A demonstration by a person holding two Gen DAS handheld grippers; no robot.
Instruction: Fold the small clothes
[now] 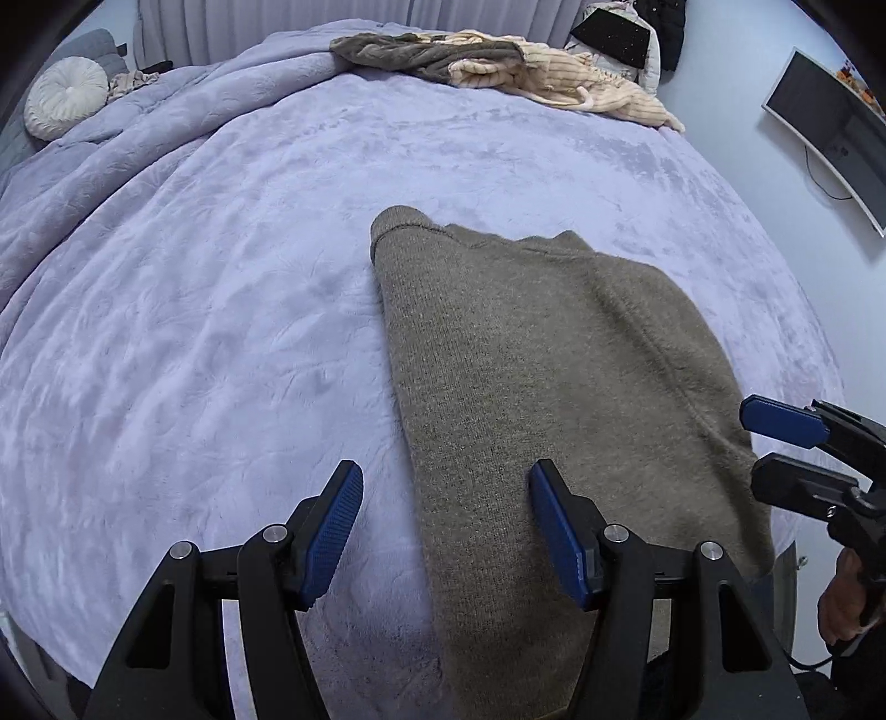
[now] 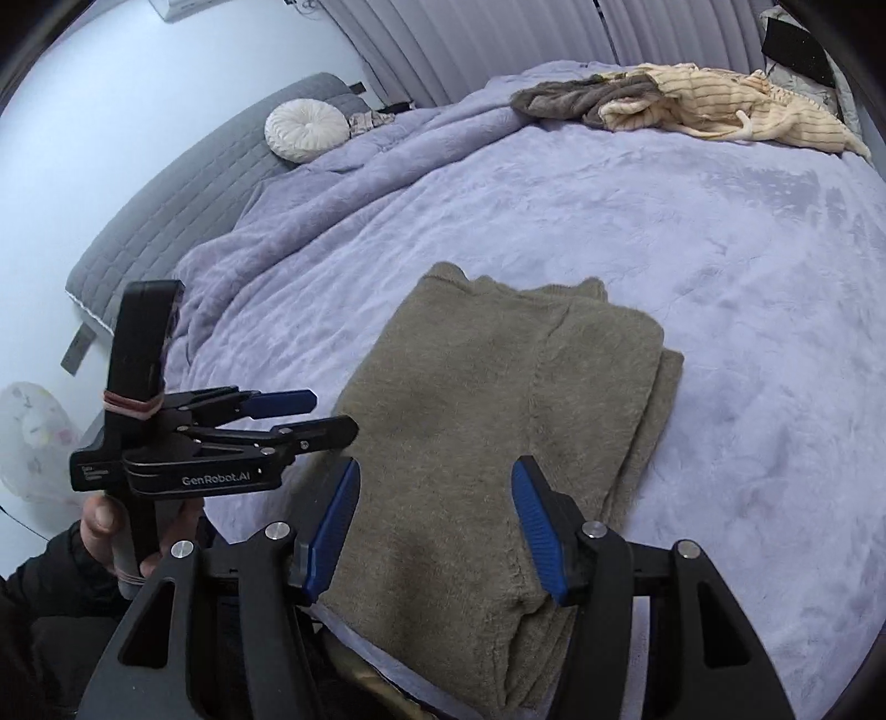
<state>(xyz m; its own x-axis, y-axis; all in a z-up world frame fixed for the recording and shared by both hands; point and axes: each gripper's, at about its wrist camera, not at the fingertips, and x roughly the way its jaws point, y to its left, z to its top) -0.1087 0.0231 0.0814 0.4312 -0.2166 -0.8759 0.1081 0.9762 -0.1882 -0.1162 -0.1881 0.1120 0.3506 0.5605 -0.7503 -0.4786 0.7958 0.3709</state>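
Note:
An olive-brown knitted garment [image 1: 531, 387] lies folded lengthwise on the lilac bedspread [image 1: 221, 332], its near end hanging over the bed's front edge. It also shows in the right wrist view [image 2: 476, 421], with stacked layers along its right side. My left gripper [image 1: 446, 482] is open and empty, hovering over the garment's near left edge. My right gripper [image 2: 434, 482] is open and empty above the garment's near end. The right gripper shows in the left wrist view [image 1: 775, 443] at the garment's right edge. The left gripper shows in the right wrist view [image 2: 332, 412], jaws apart.
A heap of grey and cream striped clothes [image 1: 498, 66] lies at the bed's far edge. A round white cushion [image 2: 307, 130] rests by the grey headboard [image 2: 183, 210]. A monitor [image 1: 830, 133] hangs on the right wall. Curtains [image 2: 498, 44] run behind the bed.

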